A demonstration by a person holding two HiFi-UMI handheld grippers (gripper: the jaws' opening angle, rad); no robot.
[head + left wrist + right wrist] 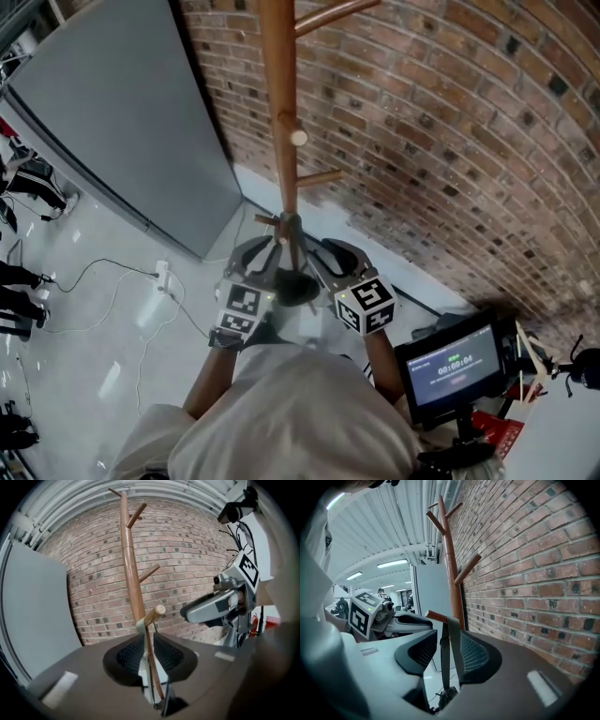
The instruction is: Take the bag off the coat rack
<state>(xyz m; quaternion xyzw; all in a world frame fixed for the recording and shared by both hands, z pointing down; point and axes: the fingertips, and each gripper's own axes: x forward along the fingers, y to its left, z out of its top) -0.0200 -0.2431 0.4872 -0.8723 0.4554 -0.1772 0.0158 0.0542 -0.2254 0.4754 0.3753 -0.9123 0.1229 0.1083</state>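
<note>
Little is done so far: the bag (296, 287) hangs low against the rack (279, 103), its strap (140, 623) looped over a low peg (155, 612). On the rack's left side, the left tongs (148, 644) stand a little apart with the strap running edge-on between them. A slit of light shows beside the strap, so I judge they are not pinching it. On the rack's right side, the right tongs (450, 641) are drawn in on the strap's two bands just under the peg. The bands fill the gap, so this pair looks clamped on the strap. What is left, as I judge it: close the left pair, lift the loop up and out past the peg's tip, and carry the bag clear of the rack.
</note>
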